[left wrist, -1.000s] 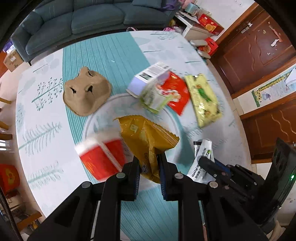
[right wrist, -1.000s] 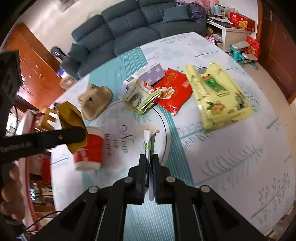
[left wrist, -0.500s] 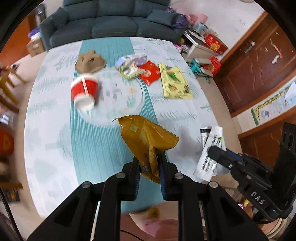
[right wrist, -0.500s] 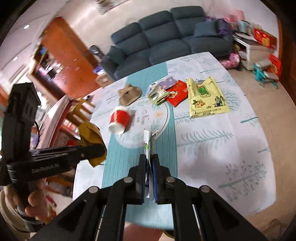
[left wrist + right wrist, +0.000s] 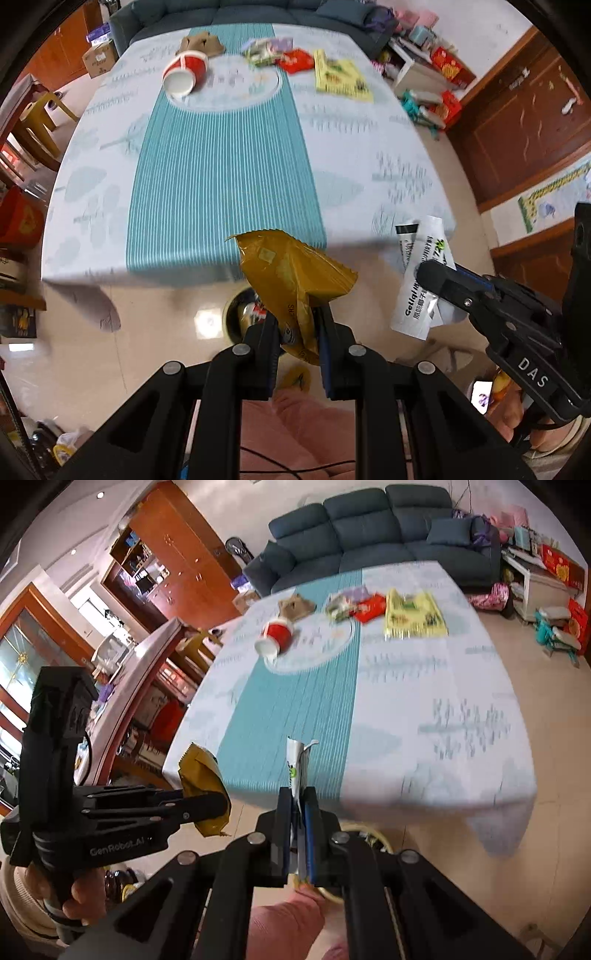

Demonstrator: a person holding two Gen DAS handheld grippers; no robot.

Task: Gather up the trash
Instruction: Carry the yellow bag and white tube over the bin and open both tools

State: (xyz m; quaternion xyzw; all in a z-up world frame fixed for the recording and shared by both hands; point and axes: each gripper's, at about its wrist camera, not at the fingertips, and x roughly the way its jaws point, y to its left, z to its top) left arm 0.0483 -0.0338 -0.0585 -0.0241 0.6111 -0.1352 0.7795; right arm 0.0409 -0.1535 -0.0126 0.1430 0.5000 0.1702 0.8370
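Now both grippers loaded: yellow wrapper [image 5: 295,280] (left), white sachet [image 5: 297,764] (right).

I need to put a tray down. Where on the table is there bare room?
The near half of the table, from the front edge up to the red cup, is bare. The far end is crowded: cup, cardboard holder, wrappers and yellow bag.

Both cameras sit off the near edge of the table [image 5: 221,155], angled down past their own tongs. The left view looks steeply at the floor [image 5: 155,317]; the right view looks flatter, reaching the sofa [image 5: 373,535]. Both share the table and each other's tongs.
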